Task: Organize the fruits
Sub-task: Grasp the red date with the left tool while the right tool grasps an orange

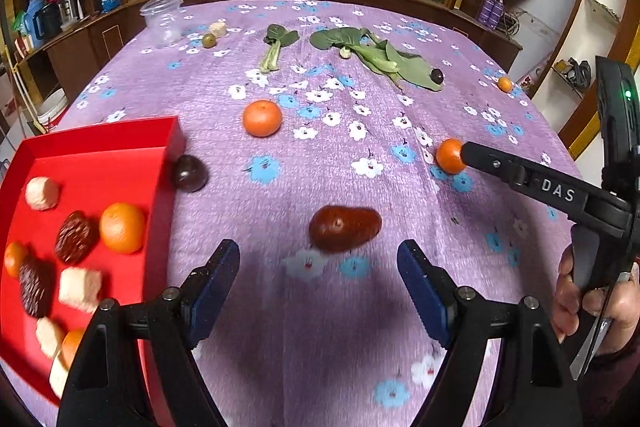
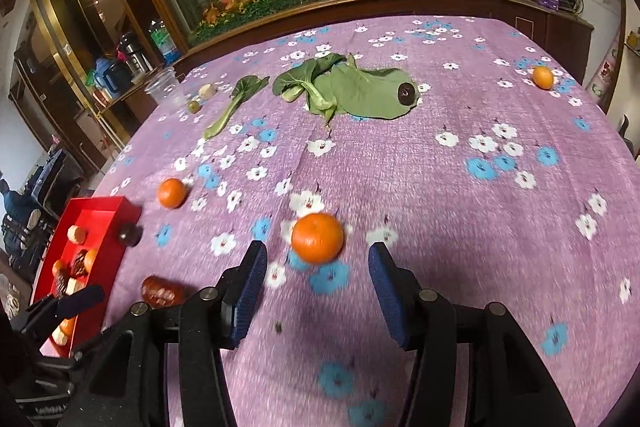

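Observation:
A red tray [image 1: 100, 143] at the left holds oranges, dark dates and pale cubes; it also shows in the right wrist view [image 2: 100, 211]. My left gripper [image 1: 318, 267] is open, just short of a brown-red date [image 1: 345, 227] on the cloth. My right gripper [image 2: 316, 273] is open, its tips either side of an orange [image 2: 317, 237], apart from it; the same orange [image 1: 450, 155] shows in the left wrist view. Another orange [image 1: 262, 117] lies mid-table. A dark plum [image 1: 189, 173] sits against the tray's outer wall.
Green leafy vegetables [image 1: 376, 57] lie at the far side with a dark fruit [image 1: 437, 75] on a leaf. A small orange [image 1: 505, 84] is far right. A clear plastic jar [image 1: 162, 21], a green fruit [image 1: 208, 40] and a pale piece [image 1: 218, 29] stand far left.

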Demonstrator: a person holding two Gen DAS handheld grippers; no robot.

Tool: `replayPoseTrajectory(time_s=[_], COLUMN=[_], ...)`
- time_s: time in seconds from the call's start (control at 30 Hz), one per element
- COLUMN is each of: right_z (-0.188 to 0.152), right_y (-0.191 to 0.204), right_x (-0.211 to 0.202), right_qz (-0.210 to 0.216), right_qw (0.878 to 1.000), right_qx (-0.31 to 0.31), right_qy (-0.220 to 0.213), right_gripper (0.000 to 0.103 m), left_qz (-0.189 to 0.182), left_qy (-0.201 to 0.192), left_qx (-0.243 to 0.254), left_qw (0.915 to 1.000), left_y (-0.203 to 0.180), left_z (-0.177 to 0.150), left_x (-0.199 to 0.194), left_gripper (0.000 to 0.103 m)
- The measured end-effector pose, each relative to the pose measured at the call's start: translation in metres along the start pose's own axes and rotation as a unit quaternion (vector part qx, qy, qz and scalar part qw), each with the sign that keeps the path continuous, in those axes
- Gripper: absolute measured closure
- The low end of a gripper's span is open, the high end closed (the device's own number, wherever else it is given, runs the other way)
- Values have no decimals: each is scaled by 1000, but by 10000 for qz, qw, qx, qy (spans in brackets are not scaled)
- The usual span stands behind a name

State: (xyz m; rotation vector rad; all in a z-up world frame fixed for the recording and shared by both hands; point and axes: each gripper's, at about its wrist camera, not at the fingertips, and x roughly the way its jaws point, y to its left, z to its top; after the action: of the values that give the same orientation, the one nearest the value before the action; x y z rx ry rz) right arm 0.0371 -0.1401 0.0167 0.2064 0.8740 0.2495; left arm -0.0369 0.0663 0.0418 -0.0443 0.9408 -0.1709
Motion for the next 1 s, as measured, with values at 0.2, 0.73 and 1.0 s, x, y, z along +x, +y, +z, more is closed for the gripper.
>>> replayPoseTrajectory(time_s=[0.2, 0.73, 1.0], right_z=[1, 0, -6], right_y=[-3, 7, 15], right_x=[16, 27, 27], right_qz=[42, -279, -376], right_qw=[9999, 9989, 9976], right_qx=[58, -377, -586], right_qy=[99, 66, 13], right_gripper=[46, 47, 68], left_qz=[-81, -9, 159], left_qy=[67, 51, 11], left_qx=[145, 461, 649], left_qw=[9998, 9989, 9978], left_y=[-5, -15, -22], left_z=[10, 7, 6], left_x=[21, 45, 42], left_gripper=[23, 24, 56])
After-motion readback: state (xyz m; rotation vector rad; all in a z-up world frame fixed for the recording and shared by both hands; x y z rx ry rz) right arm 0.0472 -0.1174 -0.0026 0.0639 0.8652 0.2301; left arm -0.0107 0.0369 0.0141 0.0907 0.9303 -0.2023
